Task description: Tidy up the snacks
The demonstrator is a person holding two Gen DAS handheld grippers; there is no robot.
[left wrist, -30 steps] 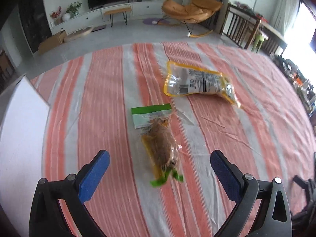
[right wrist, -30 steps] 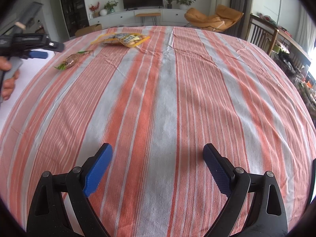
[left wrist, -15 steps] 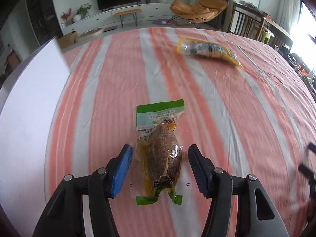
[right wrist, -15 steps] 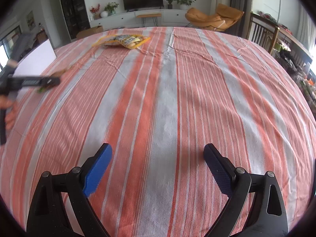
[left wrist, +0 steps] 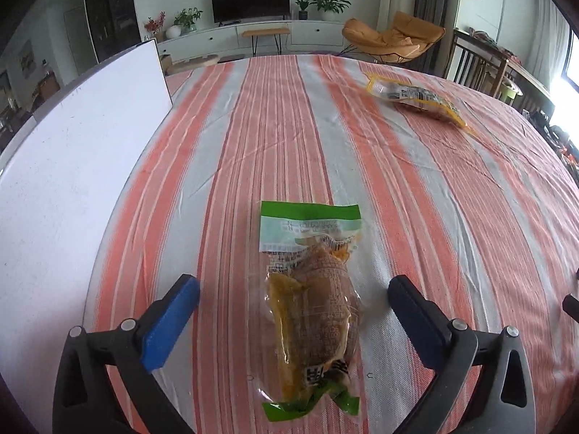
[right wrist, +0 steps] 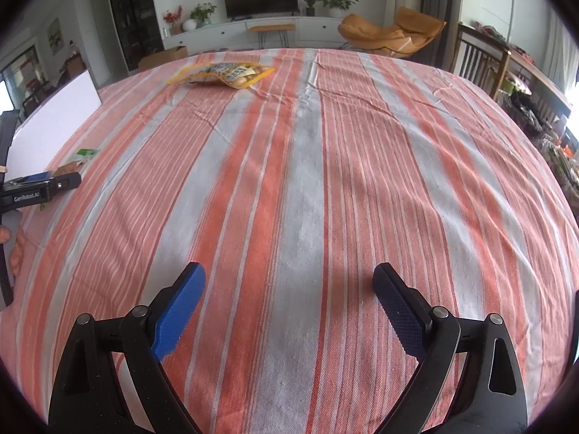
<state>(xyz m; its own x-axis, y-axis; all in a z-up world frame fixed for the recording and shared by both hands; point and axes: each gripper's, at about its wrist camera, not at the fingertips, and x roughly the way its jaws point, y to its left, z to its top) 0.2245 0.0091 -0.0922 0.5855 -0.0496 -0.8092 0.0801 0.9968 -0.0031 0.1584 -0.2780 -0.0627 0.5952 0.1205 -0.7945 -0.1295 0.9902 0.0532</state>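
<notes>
While the left tongs (left wrist: 293, 300) have just been opening, the green-edged snack pack (left wrist: 313, 303) lies untouched between them.

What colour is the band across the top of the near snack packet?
Green, on the near snack packet; clearest in the left wrist view.

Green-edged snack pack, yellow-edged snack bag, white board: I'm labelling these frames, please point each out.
green-edged snack pack (left wrist: 311, 300), left wrist view, on its brown middle.
yellow-edged snack bag (right wrist: 224, 74), right wrist view, on its printed centre.
white board (left wrist: 72, 152), left wrist view, on its bare face.
</notes>
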